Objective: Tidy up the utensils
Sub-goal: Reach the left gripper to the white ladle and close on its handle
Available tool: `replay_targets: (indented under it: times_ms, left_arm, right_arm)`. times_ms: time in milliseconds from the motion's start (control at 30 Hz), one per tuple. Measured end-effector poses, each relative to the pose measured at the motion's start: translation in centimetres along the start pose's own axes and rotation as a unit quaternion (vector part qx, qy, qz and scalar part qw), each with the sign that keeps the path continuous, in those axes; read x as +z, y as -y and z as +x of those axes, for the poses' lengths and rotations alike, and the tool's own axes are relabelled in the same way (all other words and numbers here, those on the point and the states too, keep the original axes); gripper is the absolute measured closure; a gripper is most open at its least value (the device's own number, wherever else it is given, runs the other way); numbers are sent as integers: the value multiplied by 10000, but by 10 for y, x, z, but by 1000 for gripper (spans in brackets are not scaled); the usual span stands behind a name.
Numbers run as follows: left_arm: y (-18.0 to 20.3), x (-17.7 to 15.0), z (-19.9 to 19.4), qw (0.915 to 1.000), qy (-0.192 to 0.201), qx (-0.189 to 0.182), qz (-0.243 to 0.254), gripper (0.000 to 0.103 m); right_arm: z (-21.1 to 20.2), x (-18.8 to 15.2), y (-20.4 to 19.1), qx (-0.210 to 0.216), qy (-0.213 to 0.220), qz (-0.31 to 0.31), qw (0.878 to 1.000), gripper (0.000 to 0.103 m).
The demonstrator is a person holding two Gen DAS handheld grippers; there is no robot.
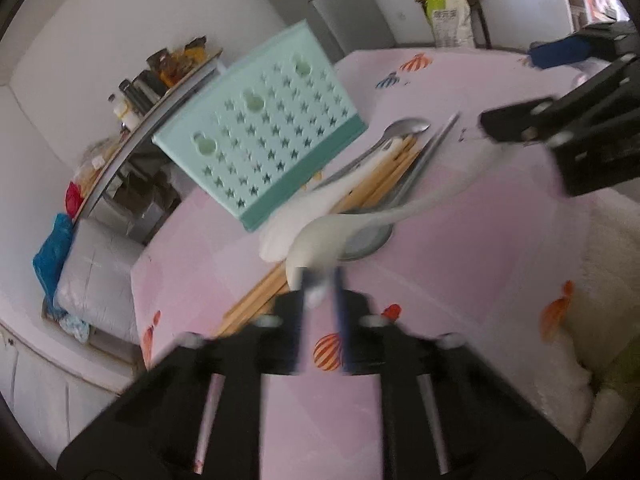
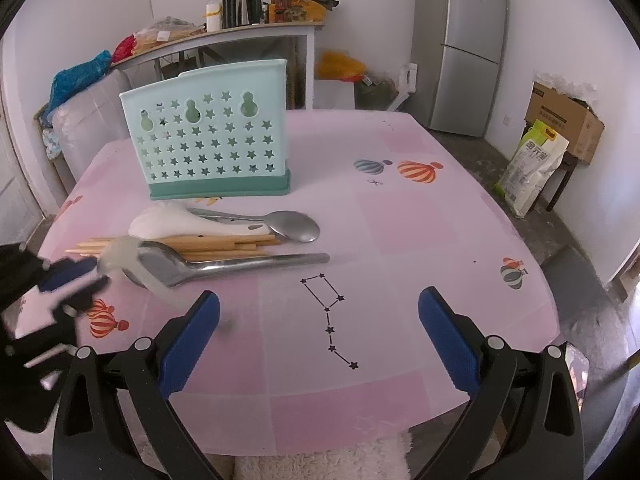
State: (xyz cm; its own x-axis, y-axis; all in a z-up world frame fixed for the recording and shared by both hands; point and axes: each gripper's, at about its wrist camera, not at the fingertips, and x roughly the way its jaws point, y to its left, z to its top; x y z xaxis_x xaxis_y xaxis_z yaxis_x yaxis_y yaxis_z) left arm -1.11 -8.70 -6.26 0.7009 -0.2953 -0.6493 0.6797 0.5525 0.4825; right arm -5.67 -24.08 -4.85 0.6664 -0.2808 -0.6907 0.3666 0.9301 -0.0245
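A: So where does the mint caddy (image 2: 208, 132) stand on the pink table (image 2: 400, 216)?

B: Upright at the far side, beyond the utensil heap.

A: And the white spoon (image 1: 320, 240)?

B: Clamped by its bowl end in the left gripper (image 1: 320, 300), handle trailing toward the right gripper (image 2: 320, 332), which hangs wide apart and empty. The caddy lies up and left of the left gripper, the nearer one.

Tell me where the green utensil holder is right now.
In the right wrist view the utensil holder stands upright at the table's far left, just behind the pile of spoons and chopsticks.
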Motion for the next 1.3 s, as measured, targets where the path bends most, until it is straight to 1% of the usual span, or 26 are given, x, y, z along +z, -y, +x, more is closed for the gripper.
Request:
replay_targets:
  times_ms: [100, 200, 233, 300, 333, 367, 400, 433, 467, 533, 600, 667, 700, 733, 767, 833, 933, 1000, 1067, 1167, 1233, 1300]
  left_arm:
    - [-6, 4, -9, 9997, 90, -138, -173, 103]
    - [-14, 8, -9, 9990, 138, -142, -389, 103]
    - [-19, 10, -7, 9983, 147, -234, -515, 103]
    - [-18, 9, -7, 9981, 167, -293, -520, 103]
    - [-16, 8, -8, 9984, 196, -270, -451, 100]
    - [-11, 6, -5, 9992, 175, -229, -268, 94]
    - [-7, 4, -5, 9995, 149, -206, -160, 74]
    - [-2, 1, 0, 9998, 102, -141, 24, 57]
    - [1, 0, 4, 9998, 60, -97, 154, 57]
    - [10, -4, 21, 9986, -128, 98, 501, 57]
    - [14, -5, 31, 9974, -165, 177, 680, 58]
    - [16, -1, 39, 9957, -110, 301, 864, 66]
    - [17, 1, 42, 9949, -133, 332, 940, 76]
    - [18, 3, 43, 9940, -115, 431, 1001, 81]
    - [19, 5, 42, 9931, -70, 510, 1049, 82]
    - [20, 8, 40, 9910, -38, 654, 1164, 91]
    - [25, 13, 35, 9861, 17, 865, 1419, 100]
    - [25, 17, 32, 9849, 43, 901, 1480, 101]
    - [21, 23, 29, 9858, 39, 893, 1423, 101]
    - [10, 33, 22, 9905, 5, 790, 1125, 101]
    - [-1, 37, 15, 9955, -80, 544, 770, 101]
    - [-18, 42, 7, 9994, -213, 62, 247, 101]
  right_arm:
    - [2, 0, 0, -17, -20, 12, 10000, 6]
    - [1, 1, 0, -17, -16, 31, 10000, 6]
    - [0, 1, 0, -23, 2, 32, 10000, 6]
    - [-1, 1, 2, -40, 43, 30, 10000, 6]
    - [-2, 1, 3, -49, 55, 34, 10000, 6]
    - [-2, 1, 4, -54, 55, 46, 10000, 6]
    - [-2, 2, 5, -53, 50, 59, 10000, 6]
    - [-2, 1, 6, -50, 43, 74, 10000, 6]
    - [-1, 2, 6, -44, 34, 88, 9999, 6]
    - [-1, 2, 7, -16, 28, 119, 9999, 6]
    - [-2, 2, 7, -6, 45, 123, 9999, 6]
    - [-3, 3, 7, -9, 71, 118, 9999, 6]
    - [-4, 3, 8, -29, 98, 109, 9999, 6]
    - [-5, 3, 8, -50, 120, 105, 9999, 6]
    - [-6, 4, 10, -78, 147, 110, 9998, 6]
    - [-7, 5, 14, -122, 183, 141, 9997, 6]
    - [-9, 8, 22, -191, 241, 236, 9992, 6]
    - [-10, 10, 27, -243, 284, 289, 9989, 6]
    - [-12, 12, 33, -306, 339, 368, 9983, 6]
    - [-15, 13, 42, -388, 425, 495, 9971, 6]
    - [-18, 14, 50, -455, 489, 595, 9960, 6]
    - [-19, 14, 56, -494, 515, 669, 9952, 6]
